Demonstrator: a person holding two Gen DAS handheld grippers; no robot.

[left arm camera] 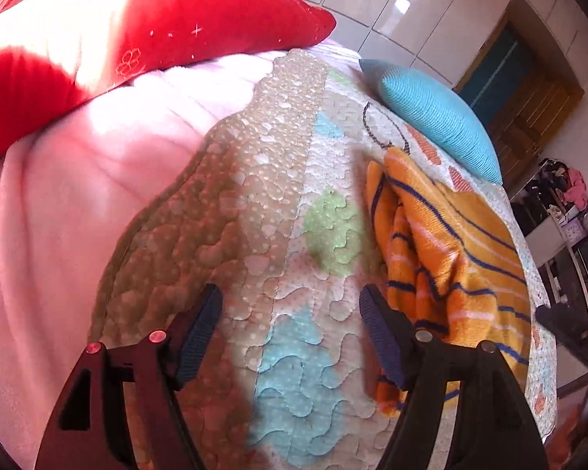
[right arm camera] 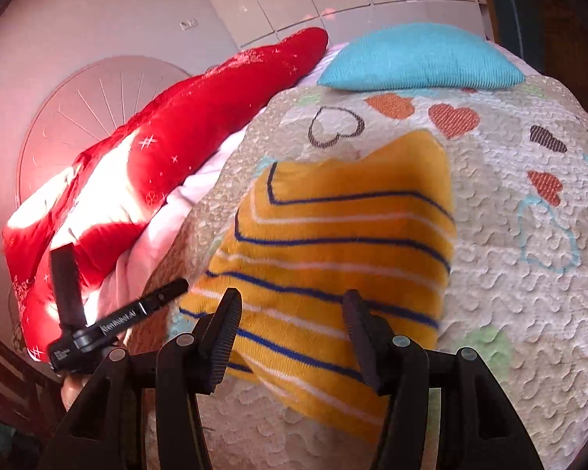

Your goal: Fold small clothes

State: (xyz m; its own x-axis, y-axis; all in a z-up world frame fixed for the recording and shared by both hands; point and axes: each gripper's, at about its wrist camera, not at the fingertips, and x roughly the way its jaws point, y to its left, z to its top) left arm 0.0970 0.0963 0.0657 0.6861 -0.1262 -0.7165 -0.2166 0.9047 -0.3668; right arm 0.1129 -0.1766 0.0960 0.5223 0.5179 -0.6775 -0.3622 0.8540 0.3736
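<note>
Clothes here means one small orange garment with thin blue and white stripes. It lies on a quilt that covers the bed, and the quilt has hearts and soft wavy stitching on it. The garment is bunched and partly folded over itself, with one flap near the blue pillow and its lower edge close to the right tool. The right tool hangs just above that lower edge with its two fingers spread apart, and striped cloth shows in the gap between them. I cannot tell if the fingers touch the cloth. The left tool is also spread wide and holds nothing. It sits over bare quilt, with the garment just beside its right finger. In the right wrist view, the left tool shows beside the garment, on the side away from the heart patterns, and a bit of the hand holding it peeks out below. A big red pillow with small white stars lies on a pink blanket, which is next to the quilt on the far side from the garment. The blue pillow rests on the quilt past the garment. Shiny white tiles lie beyond both pillows.
</note>
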